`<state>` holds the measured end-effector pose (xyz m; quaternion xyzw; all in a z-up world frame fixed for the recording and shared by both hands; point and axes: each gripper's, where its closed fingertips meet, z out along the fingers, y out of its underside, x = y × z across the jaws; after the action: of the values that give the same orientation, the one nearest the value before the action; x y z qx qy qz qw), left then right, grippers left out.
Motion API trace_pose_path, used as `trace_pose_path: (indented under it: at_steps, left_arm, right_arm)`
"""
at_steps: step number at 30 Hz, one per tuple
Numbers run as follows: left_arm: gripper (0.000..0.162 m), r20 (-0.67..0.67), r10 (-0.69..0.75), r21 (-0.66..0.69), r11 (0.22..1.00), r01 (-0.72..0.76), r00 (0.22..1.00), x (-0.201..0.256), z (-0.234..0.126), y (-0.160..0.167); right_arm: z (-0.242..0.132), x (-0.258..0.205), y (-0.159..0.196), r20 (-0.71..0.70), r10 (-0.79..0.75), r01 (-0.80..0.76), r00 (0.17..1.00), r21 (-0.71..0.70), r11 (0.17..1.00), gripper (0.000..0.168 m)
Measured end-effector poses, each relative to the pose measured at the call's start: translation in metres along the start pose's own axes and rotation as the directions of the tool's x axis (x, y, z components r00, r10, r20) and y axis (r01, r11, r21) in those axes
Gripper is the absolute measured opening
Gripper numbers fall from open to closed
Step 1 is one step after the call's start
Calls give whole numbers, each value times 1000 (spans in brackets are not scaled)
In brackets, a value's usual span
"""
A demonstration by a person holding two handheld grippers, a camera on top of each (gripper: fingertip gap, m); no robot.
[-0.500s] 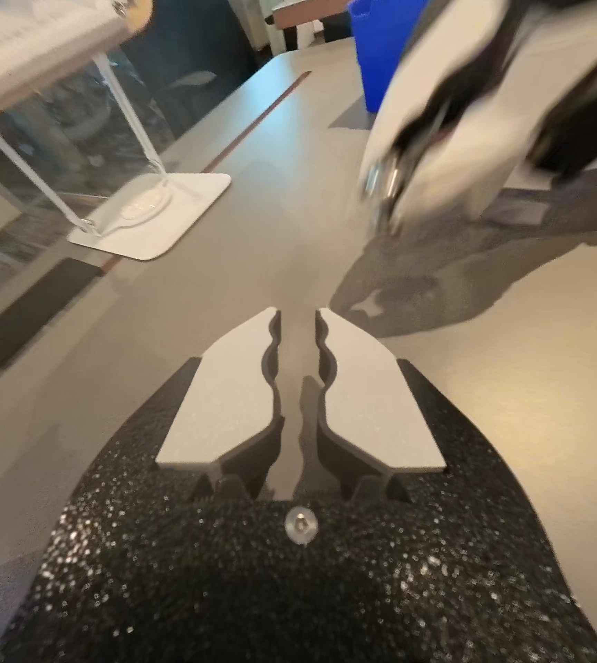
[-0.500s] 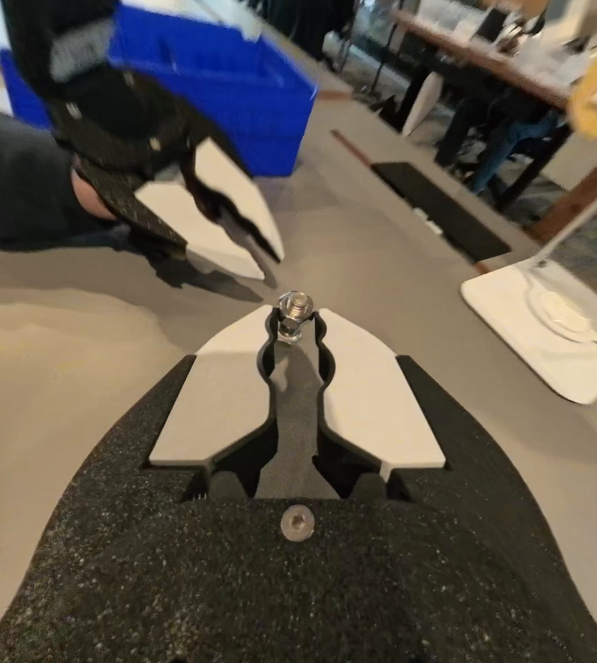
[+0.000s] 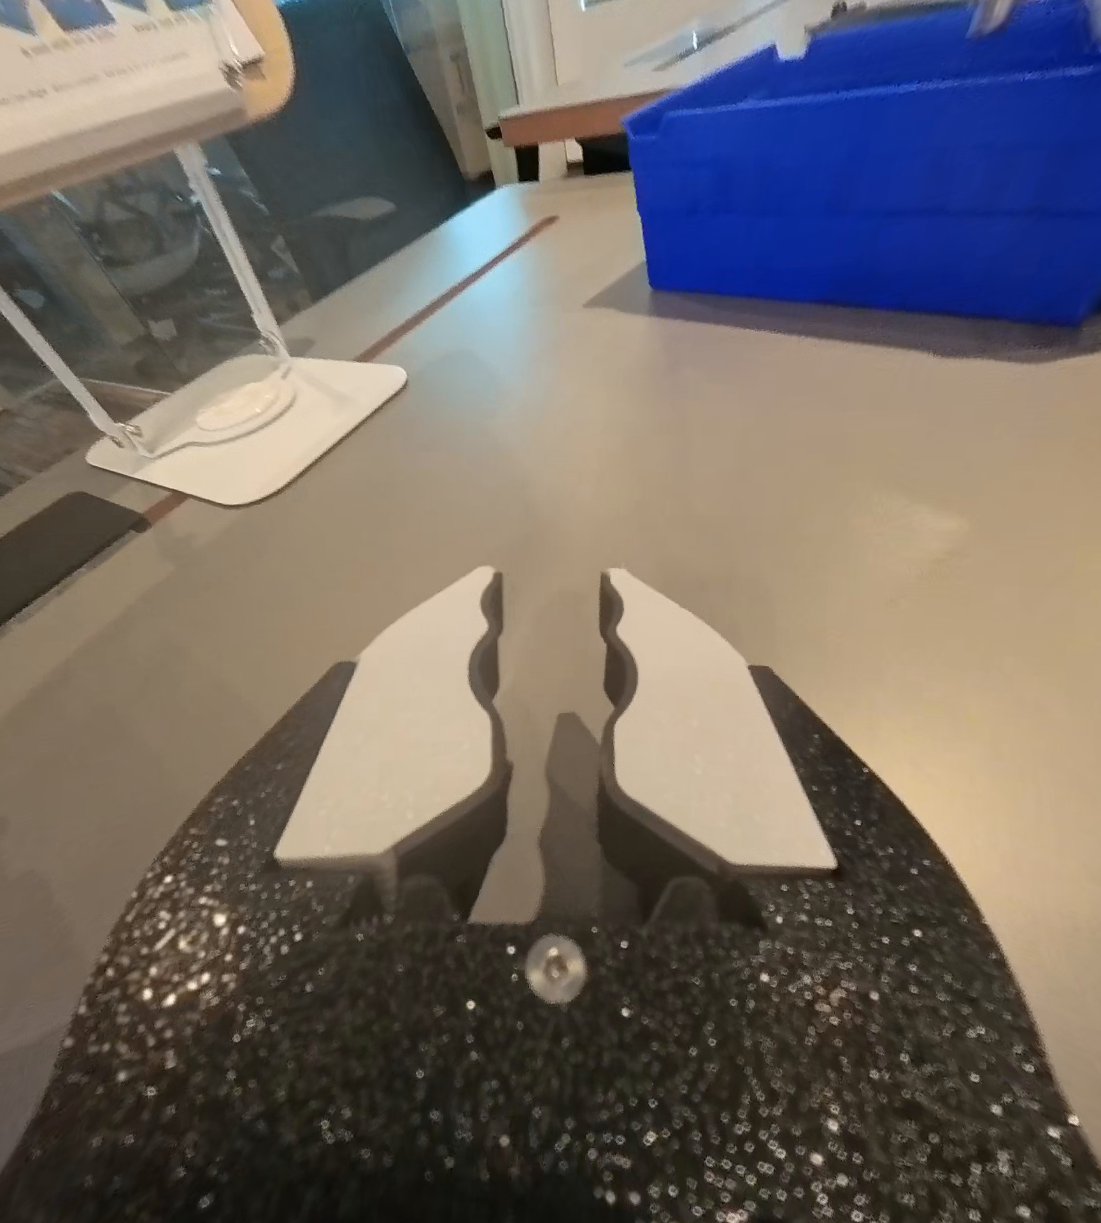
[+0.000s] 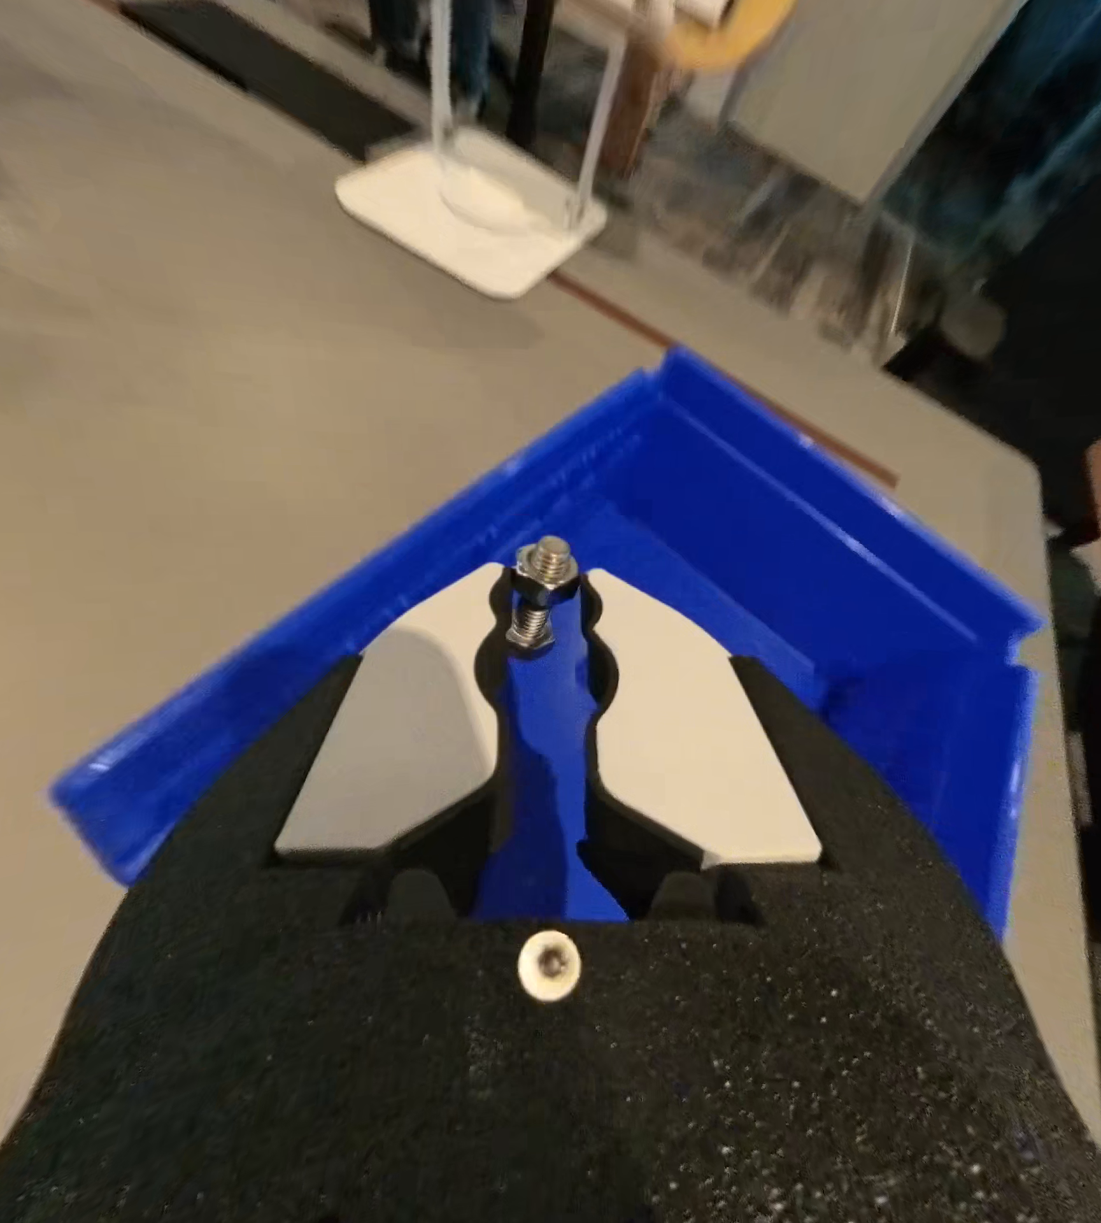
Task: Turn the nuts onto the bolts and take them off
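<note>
Bolt (image 4: 537, 599) and nut (image 4: 544, 582) sit pinched at the tips of my right gripper (image 4: 544, 582); its jaws are narrowed onto the hex nut, with the threaded end poking up past it and the bolt head below. I hold this pair in the air above the blue bin (image 4: 766, 529), over its near-left corner as the right wrist view shows it. My left gripper (image 3: 551, 589) hovers low over the grey tabletop (image 3: 799, 595) with its jaws a narrow gap apart and nothing between them. From there I see the bin far right on the tabletop, and a white-based clear stand (image 3: 250, 423) far left holding a tilted sign board (image 3: 71, 86). A dark strip (image 3: 25, 569) lies along the left edge.
</note>
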<state>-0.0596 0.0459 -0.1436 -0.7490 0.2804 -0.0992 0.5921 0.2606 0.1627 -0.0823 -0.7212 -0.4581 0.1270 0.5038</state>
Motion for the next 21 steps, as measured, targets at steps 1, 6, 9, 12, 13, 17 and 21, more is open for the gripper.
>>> trace_pose_path:
  at_steps: [1, 6, 9, 12, 13, 17, 21]
  left_arm:
    - [29, 6, -1, 4, 1000, 1, 1000, -1, 0, -1]
    - [43, 10, 8, 18, 1000, -8, 1000, -1, 4, -4]
    - [54, 8, 0, 26, 1000, 0, 1000, 0, 6, -6]
    - [67, 16, -9, 32, 999, 9, 1000, -1, 6, -7]
    - [70, 20, -13, 34, 999, 12, 1000, -1, 6, -8]
    - [73, 12, -37, 41, 998, 37, 999, -2, 5, -8]
    - [70, 26, -48, 68, 997, 46, 999, -5, 1, -11]
  right_arm:
    - [7, 5, 13, 13, 12, -11, 1000, -47, 999, 19]
    - [40, 9, 54, 82, 23, -5, 996, -205, 979, 19]
    - [51, 7, 71, 111, 28, 4, 993, -278, 961, 19]
    - [57, 5, 86, 128, 42, 2, 991, -329, 944, 19]
    - [57, 6, 87, 123, 43, -1, 992, -323, 946, 19]
    - [55, 8, 88, 115, 68, -31, 991, -301, 953, 24]
    - [52, 10, 89, 96, 83, -51, 992, -298, 953, 39]
